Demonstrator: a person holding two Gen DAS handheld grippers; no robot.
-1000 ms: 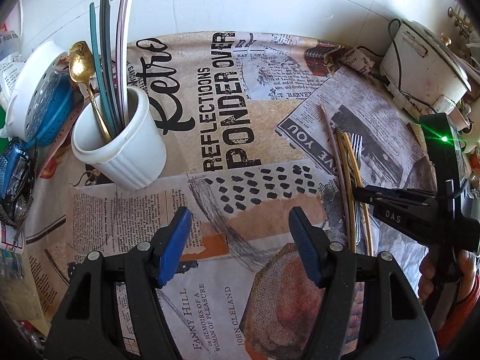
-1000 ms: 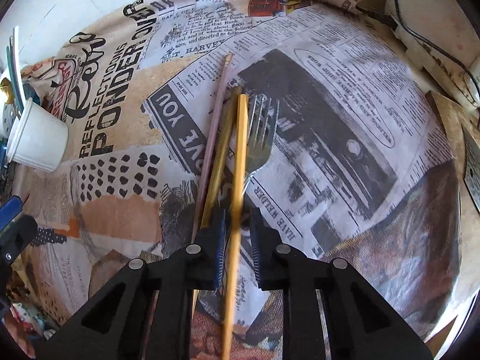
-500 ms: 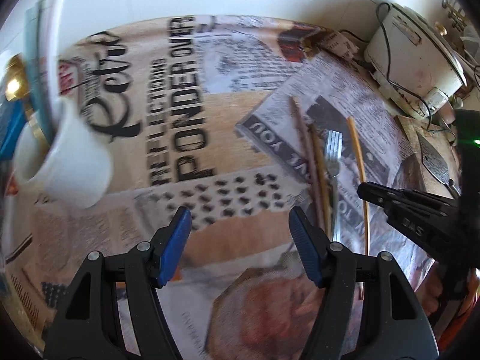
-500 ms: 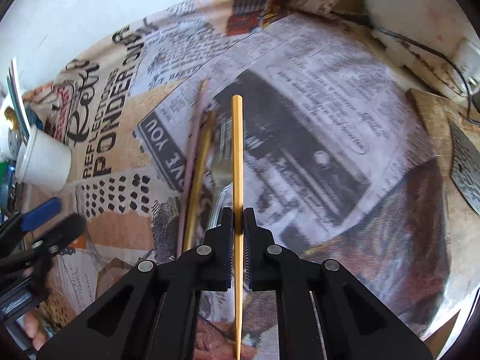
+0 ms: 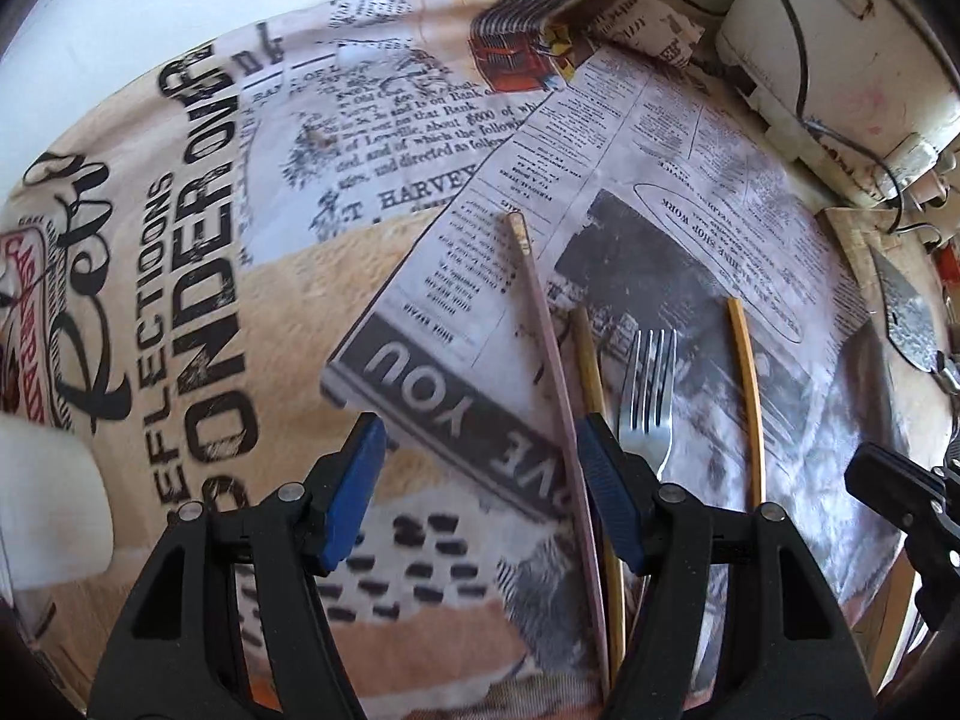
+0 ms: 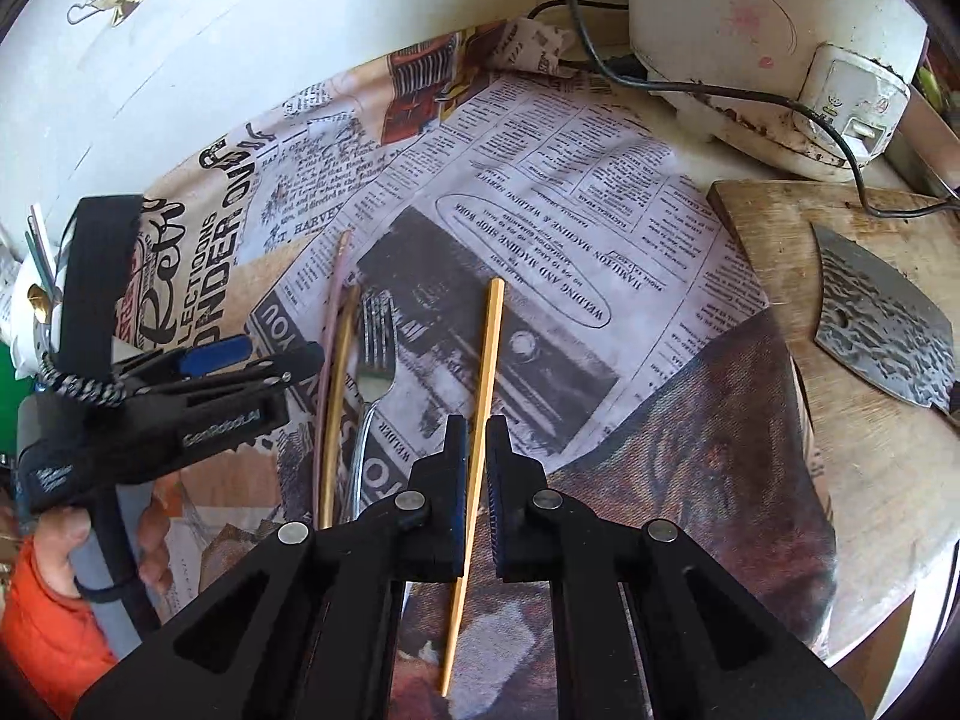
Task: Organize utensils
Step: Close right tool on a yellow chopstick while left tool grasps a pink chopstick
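Note:
My right gripper (image 6: 475, 462) is shut on a yellow chopstick (image 6: 487, 360) and holds it off to the right of the other utensils; the stick also shows in the left wrist view (image 5: 747, 396). A pink chopstick (image 5: 549, 354), a second yellow chopstick (image 5: 588, 372) and a steel fork (image 5: 645, 402) lie side by side on the newspaper-print cloth (image 5: 360, 276). My left gripper (image 5: 480, 492) is open and empty, hovering just left of the pink chopstick. The white utensil cup (image 5: 48, 492) is at the far left edge.
A white appliance (image 6: 768, 30) with a cord stands at the back right. A wooden board (image 6: 840, 360) with a cleaver blade (image 6: 882, 324) lies at the right. A white wall runs along the back.
My right gripper closed on the yellow chopstick and carried it right, away from the fork. My left gripper swung right from the cup toward the lying utensils.

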